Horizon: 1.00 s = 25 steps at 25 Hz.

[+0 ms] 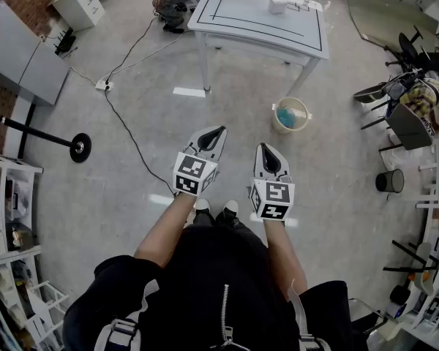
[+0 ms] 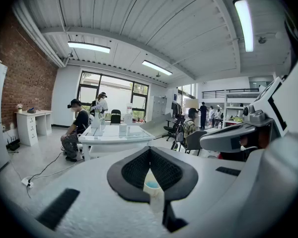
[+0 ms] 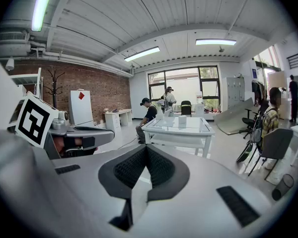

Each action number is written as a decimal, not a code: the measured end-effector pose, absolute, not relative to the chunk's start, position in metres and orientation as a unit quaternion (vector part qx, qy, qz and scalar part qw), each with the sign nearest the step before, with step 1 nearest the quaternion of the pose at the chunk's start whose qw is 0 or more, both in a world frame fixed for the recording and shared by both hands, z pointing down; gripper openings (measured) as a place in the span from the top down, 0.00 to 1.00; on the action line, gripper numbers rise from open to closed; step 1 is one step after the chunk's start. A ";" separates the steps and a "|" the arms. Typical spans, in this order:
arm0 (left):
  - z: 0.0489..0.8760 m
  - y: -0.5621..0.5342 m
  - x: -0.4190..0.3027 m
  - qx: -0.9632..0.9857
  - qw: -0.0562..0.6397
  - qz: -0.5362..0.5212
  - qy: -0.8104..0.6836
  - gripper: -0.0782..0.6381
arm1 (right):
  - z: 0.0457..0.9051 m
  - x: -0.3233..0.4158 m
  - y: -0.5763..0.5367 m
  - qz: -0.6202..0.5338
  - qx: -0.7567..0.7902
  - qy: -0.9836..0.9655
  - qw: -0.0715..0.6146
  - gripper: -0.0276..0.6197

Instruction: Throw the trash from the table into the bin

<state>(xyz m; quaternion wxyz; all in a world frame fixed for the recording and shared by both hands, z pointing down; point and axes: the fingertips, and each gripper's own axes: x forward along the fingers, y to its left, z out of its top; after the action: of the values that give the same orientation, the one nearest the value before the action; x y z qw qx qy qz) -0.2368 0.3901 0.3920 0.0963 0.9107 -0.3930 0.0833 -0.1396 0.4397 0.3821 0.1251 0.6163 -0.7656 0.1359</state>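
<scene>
Both grippers are noted over open floor, well apart from the table (image 1: 241, 22); the left gripper (image 1: 219, 132) and right gripper (image 1: 265, 150) are each seen with jaws brought together tip to tip, nothing between them. The trash (image 1: 277, 6), a small white boxy piece, is seen on the far part of the tabletop; the bin (image 1: 291, 99) is seen on the floor near the table's front leg. The piece is judged light and probably thin-walled, easily crushed; it is best taken across its narrower sides, gently.

Pretty bright and even: ceiling strip lights (image 2: 88, 46) plus far windows (image 3: 185, 86), slightly blown out. Heavy fisheye bending, black corners, pale glare patches on the floor (image 1: 117, 196).
</scene>
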 end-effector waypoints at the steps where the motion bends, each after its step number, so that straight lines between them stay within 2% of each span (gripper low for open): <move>1: 0.392 0.390 -0.237 0.911 0.097 0.084 -0.393 0.88 | 0.382 -0.140 0.440 0.136 0.616 -0.766 0.124 0.95; 25: 0.391 0.376 -0.190 0.907 0.092 0.090 -0.400 0.88 | 0.385 -0.099 0.431 0.141 0.606 -0.775 0.107 0.94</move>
<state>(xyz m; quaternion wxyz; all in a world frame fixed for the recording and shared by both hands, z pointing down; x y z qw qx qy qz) -0.1902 0.3758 0.3906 0.0922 0.9073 -0.4003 0.0897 -0.0986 0.4314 0.3846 0.1074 0.6060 -0.7754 0.1411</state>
